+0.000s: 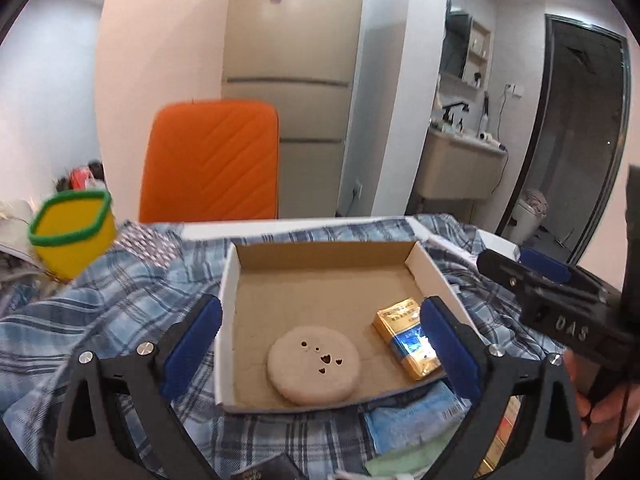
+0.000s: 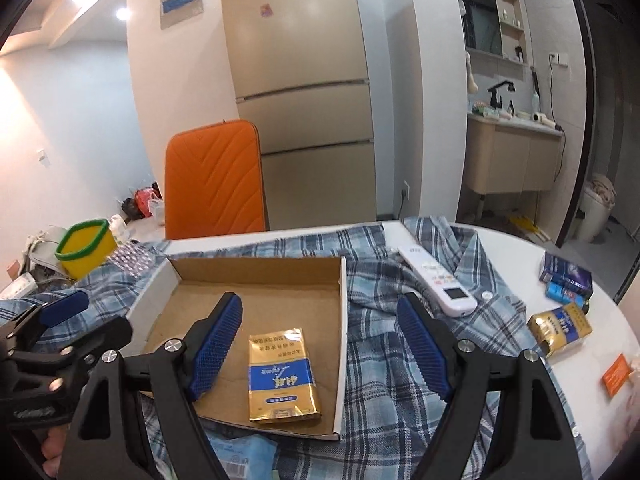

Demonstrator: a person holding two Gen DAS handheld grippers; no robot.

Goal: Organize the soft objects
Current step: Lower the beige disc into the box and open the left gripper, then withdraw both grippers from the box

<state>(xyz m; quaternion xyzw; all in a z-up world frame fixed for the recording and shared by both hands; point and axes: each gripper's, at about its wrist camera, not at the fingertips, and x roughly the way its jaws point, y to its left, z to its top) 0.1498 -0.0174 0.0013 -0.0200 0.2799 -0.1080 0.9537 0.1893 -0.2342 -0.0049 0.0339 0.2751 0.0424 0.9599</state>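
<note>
A: Fingers [image 1: 192,344] of the left gripper [image 1: 320,346] are standing spread wide, with nothing pressed between the blue pads

B: What is lying under them?

A: Between them, down in the cardboard box [image 1: 230,280], a round beige sponge pad [image 1: 314,366] with small heart-shaped holes is lying flat on the box floor, free of both pads. Just beside it, to its right, a gold and blue packet [image 1: 406,340] is lying in the same box

B: And the right gripper [image 2: 320,346]?

A: Its jaws are also standing apart, gripping nothing. In its own view they are hanging over the box's right wall, with the gold and blue packet below and between them, untouched. The sponge pad is hidden in that view

B: What is sitting around the box?

A: The box is resting on a blue plaid shirt [image 2: 400,364] spread over a white table [image 2: 576,364]. A white remote control [image 2: 438,280] is lying on the shirt to the right, a second gold packet [image 2: 560,330] is lying on the bare table farther right, and a yellow container with a green rim [image 2: 86,252] is standing at the far left, near an orange chair back [image 2: 216,180]
</note>
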